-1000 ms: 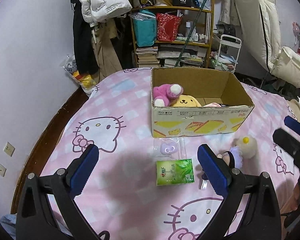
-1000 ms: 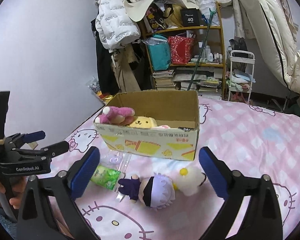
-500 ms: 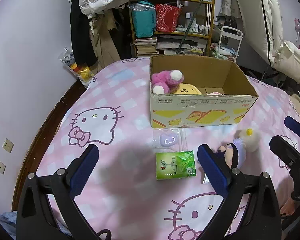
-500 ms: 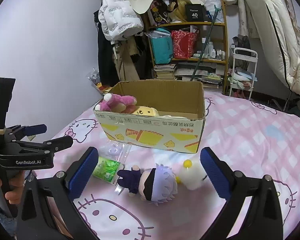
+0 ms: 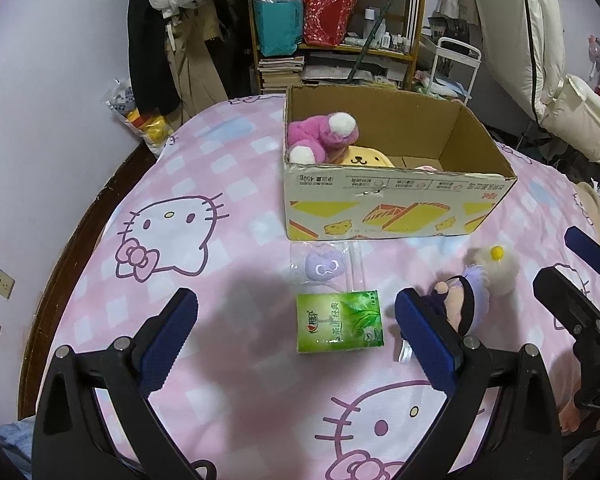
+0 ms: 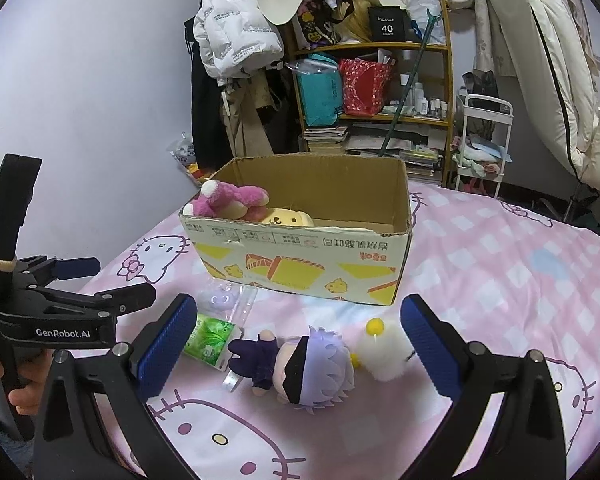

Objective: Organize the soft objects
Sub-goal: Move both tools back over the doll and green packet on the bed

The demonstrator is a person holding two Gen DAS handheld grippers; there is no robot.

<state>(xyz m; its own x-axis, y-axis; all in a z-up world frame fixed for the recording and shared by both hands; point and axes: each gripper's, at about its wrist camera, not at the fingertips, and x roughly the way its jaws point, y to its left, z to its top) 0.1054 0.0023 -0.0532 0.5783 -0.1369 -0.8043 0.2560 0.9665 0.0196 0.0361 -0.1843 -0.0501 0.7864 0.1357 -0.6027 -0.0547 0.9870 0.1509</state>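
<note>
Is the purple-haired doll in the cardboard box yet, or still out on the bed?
Out. The purple-haired doll lies on its side on the bedsheet, in front of the cardboard box.

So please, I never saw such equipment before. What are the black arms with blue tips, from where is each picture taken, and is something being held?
There is no robot here. A person holds one hand tool in each hand, each with two fingers with blue pads and a camera looking forward between them. One picture comes from the left gripper, the other from the right gripper. Each also sees the other tool at its edge. Both are open and hold nothing.

On the pink bedspread stands a cardboard box with a pink plush and a yellow plush inside. In front lie a green packet, a small purple item in clear wrap, a purple-haired doll and a white fluffy toy.
</note>
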